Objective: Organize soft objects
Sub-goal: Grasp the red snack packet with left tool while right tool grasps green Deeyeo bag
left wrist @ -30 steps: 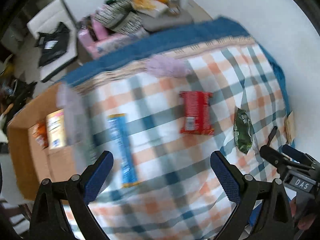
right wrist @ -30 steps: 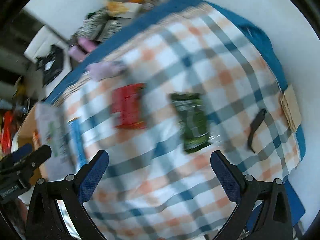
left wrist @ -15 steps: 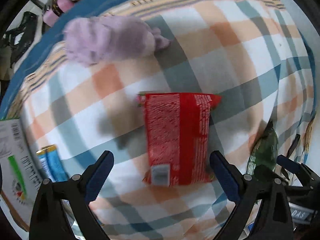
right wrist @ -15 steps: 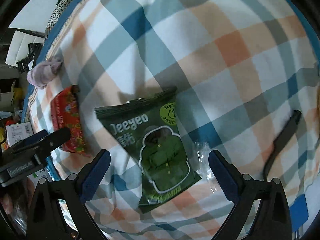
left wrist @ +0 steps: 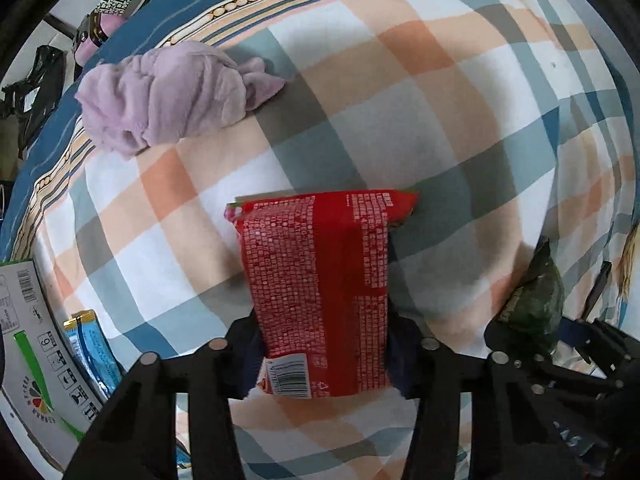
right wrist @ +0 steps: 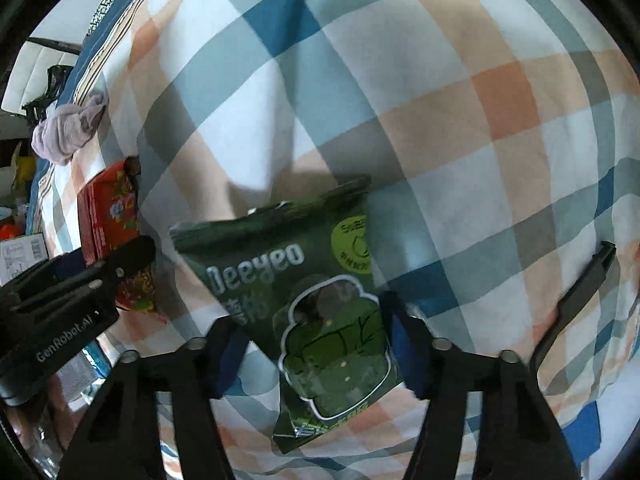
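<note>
My left gripper [left wrist: 322, 356] is shut on the near end of a red snack packet [left wrist: 320, 280] lying on the plaid blanket [left wrist: 400, 100]. My right gripper [right wrist: 316, 356] is shut on a dark green "Deeyeo" packet [right wrist: 304, 292] on the same blanket [right wrist: 440, 100]. The red packet also shows in the right wrist view [right wrist: 108, 216], with the left gripper's body in front of it. The green packet shows at the right of the left wrist view [left wrist: 536, 300]. A lilac plush cloth [left wrist: 160, 96] lies bunched at the blanket's far left.
A blue packet [left wrist: 90, 352] lies by a cardboard box flap [left wrist: 28, 340] at the left edge. A black strip [right wrist: 576, 300] lies on the blanket at the right. Clutter sits beyond the blanket's blue border [left wrist: 168, 12].
Both grippers came down close to the blanket. The left closed on the red packet and the right closed on the green packet; both were open before.
</note>
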`<state>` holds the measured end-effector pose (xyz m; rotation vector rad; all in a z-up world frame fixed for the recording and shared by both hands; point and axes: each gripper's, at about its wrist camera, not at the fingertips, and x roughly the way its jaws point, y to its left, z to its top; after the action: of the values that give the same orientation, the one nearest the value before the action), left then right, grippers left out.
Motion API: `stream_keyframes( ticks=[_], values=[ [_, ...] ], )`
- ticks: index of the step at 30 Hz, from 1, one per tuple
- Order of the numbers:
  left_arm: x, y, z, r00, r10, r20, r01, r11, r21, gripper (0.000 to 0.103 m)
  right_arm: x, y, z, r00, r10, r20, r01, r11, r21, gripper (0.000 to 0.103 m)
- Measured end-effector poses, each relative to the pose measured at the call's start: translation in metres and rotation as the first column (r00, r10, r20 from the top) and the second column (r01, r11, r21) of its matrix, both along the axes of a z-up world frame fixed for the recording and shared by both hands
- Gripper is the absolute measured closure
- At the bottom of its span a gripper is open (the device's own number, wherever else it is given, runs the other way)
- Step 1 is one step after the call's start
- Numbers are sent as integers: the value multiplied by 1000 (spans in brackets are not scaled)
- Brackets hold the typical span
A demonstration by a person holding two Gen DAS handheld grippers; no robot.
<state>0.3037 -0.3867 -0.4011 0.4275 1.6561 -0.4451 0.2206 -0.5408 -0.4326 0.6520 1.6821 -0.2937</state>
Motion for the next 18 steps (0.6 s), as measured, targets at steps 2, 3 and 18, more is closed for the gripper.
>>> stream_keyframes(
  ticks=[2,3,18],
  values=[
    [-9,1,3,1000,9,8,-9,1000,-7,58,-2,8,2,1000,7,-3,-7,1000,0,57],
    [-13,4,4,1000,13,11,-13,1000,-11,58,-4,10,2,1000,3,-4,-3,1000,1,59],
    [-106,65,57,994,95,62,-87,989,-115,59,-36,82,68,994,66,92,-62,997,-51,66]
  ],
)
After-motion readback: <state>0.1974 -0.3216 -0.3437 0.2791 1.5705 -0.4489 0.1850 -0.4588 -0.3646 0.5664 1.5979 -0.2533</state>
